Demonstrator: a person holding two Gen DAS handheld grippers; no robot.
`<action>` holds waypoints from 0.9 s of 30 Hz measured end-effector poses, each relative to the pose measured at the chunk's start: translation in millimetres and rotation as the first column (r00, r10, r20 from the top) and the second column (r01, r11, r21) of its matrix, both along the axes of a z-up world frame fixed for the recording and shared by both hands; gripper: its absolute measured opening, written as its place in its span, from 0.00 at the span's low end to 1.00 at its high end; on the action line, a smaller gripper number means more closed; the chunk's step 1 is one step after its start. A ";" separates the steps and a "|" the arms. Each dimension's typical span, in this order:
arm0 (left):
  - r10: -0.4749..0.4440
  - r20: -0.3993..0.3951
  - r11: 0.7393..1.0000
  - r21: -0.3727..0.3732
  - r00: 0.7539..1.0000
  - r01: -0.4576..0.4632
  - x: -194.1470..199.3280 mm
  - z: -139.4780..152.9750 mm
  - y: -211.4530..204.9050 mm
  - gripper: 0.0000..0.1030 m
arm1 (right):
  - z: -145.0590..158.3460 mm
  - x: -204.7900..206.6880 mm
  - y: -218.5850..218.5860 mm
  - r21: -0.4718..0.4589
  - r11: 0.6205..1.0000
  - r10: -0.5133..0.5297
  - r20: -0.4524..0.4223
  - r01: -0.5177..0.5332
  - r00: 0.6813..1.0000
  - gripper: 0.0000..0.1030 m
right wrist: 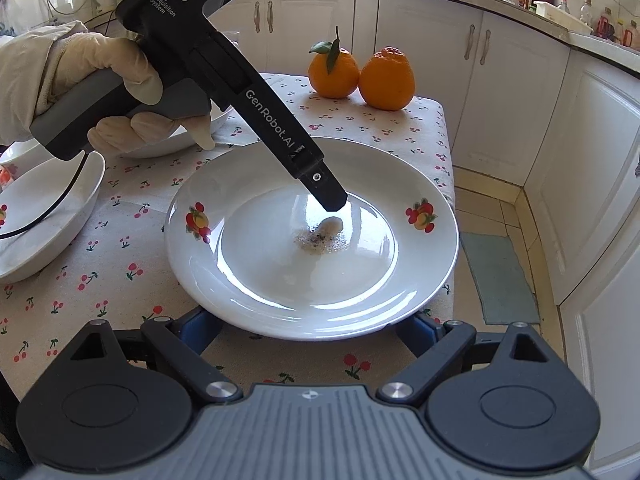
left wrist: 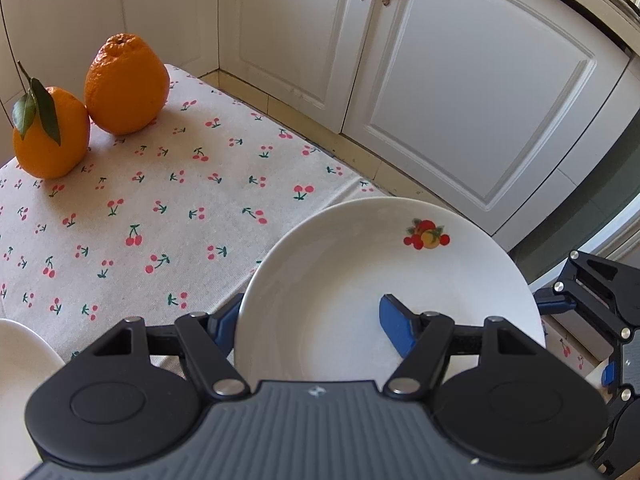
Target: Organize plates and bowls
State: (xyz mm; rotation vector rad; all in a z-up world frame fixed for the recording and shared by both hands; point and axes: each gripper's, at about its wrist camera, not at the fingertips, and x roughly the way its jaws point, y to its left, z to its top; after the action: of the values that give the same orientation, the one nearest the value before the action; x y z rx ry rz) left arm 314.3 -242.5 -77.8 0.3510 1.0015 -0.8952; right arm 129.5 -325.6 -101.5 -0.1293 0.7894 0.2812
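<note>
We judge the task barely begun: nothing is stacked. The plate (right wrist: 312,236) sits at the near right corner of the table (right wrist: 120,280), its rim overhanging the edge, crumbs in its well. The left gripper (left wrist: 316,320) straddles the plate's rim, one finger above and one outside, jaws wide, not clamped. The right gripper (right wrist: 308,330) is spread too, fingers under the near rim, gripping nothing. Two bowls (right wrist: 48,208) wait unstacked on the left; two oranges (right wrist: 360,74) stand at the far edge. Open cloth lies between them.
</note>
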 end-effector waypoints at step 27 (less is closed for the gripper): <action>0.217 0.231 0.976 -0.064 0.948 -0.208 -151.7 77.9 123.3 0.84 | 44.3 -105.2 55.1 0.044 0.997 0.052 0.147 -0.059 0.988 1.00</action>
State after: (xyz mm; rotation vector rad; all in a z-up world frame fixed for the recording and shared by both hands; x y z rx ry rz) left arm 162.6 -119.2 0.1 0.3024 0.7830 -0.6586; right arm 24.3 -270.4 -57.2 -0.1248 0.6335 0.3395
